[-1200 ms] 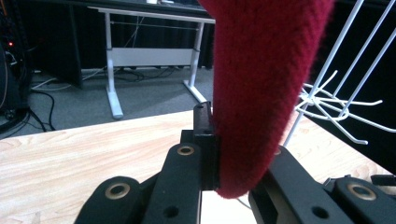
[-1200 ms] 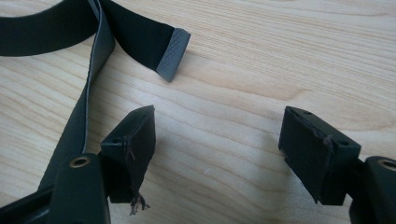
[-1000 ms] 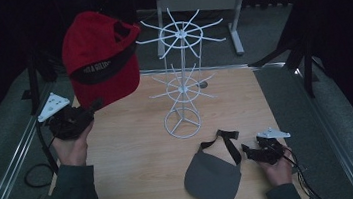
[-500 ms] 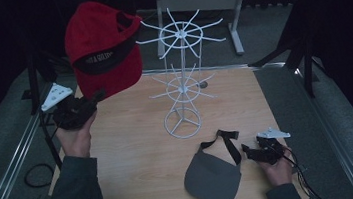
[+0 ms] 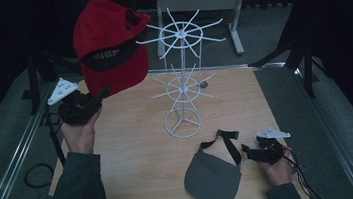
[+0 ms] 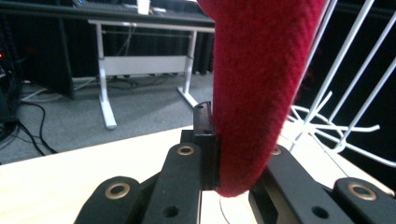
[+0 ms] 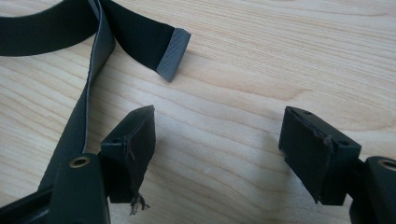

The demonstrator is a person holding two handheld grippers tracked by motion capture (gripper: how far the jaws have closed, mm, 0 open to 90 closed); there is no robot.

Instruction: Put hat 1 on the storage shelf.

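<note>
— Where was the red cap (image 5: 108, 49)?

— Up in the air over the far left part of the wooden table (image 5: 139, 184), just to the left of the white wire rack (image 5: 183, 86). Its crown pointed up and its dark underside, with some lettering I could not read, faced the high camera. It hung clear of the rack's top spokes.

— And what held it?

— My left gripper (image 5: 101, 94). I had it clenched on the cap's lower edge; in the left gripper view the thick red fabric (image 6: 254, 93) stood upright, pinched between the two black jaws, with the rack's white wires just to the right behind it.

— What about your other tool?

— My right gripper (image 5: 251, 152) lay low at the near right of the table, released, with nothing in it. In the right gripper view its two pads (image 7: 133, 144) stood wide apart over bare wood.

— Anything close to it?

— The grey visor (image 5: 211, 178) lay flat on the table just left of that gripper, near the rack's round base. Its dark strap (image 7: 140, 35) curled out toward the jaws, the grey strap end lying just beyond the left pad without touching it.

— And around the table?

— Grey carpet (image 5: 318, 128) and a white-legged desk (image 6: 140, 63) farther back.
</note>
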